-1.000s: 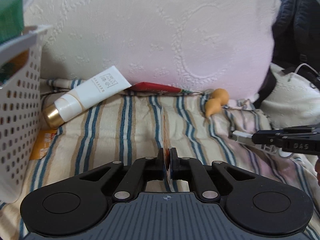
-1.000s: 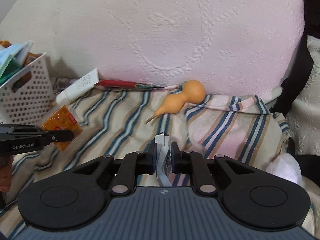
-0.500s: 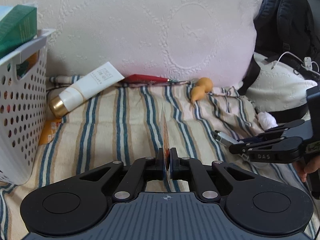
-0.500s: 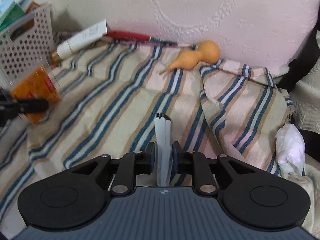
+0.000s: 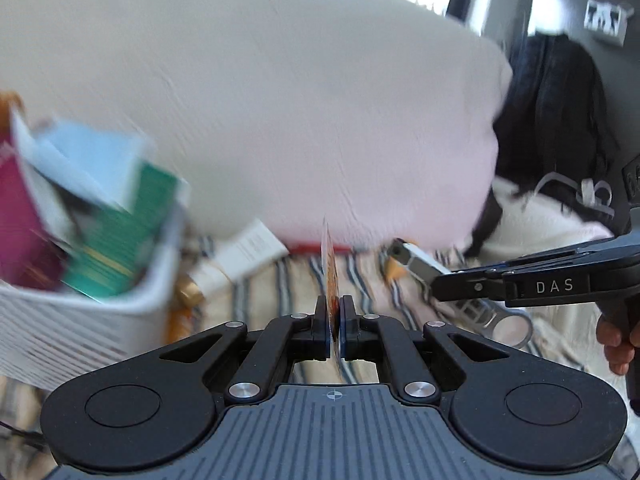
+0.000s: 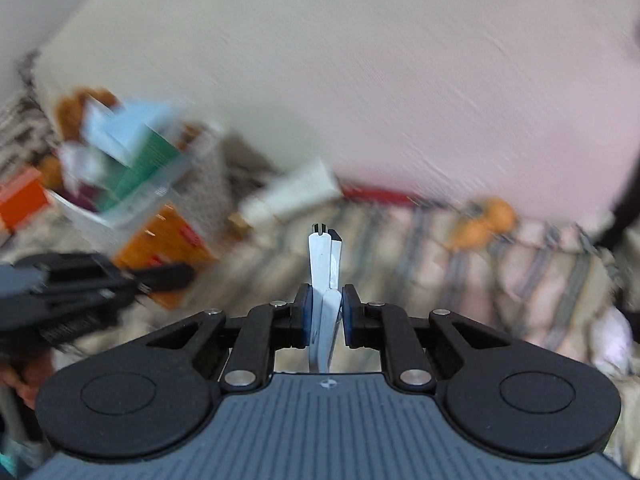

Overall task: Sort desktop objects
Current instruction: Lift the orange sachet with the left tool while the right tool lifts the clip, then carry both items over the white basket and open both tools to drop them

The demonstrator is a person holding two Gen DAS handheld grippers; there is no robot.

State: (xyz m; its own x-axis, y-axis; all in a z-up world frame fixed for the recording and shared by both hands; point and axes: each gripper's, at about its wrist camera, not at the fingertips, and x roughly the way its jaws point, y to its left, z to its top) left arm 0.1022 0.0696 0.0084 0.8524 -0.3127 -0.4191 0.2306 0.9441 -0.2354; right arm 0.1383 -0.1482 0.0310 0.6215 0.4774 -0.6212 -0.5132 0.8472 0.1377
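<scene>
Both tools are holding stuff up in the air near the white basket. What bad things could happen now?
1. The left tool pinches the thin orange packet by its edge only, so it might slip out.
2. The white basket already looks stuffed with boxes, so new things could slide off.
3. The right tool holds metal nail clippers close to the left one; they might bump.

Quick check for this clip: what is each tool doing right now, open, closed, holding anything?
Left tool: closed on a thin orange packet, held edge-on.
Right tool: closed on a metal nail clipper.
</scene>
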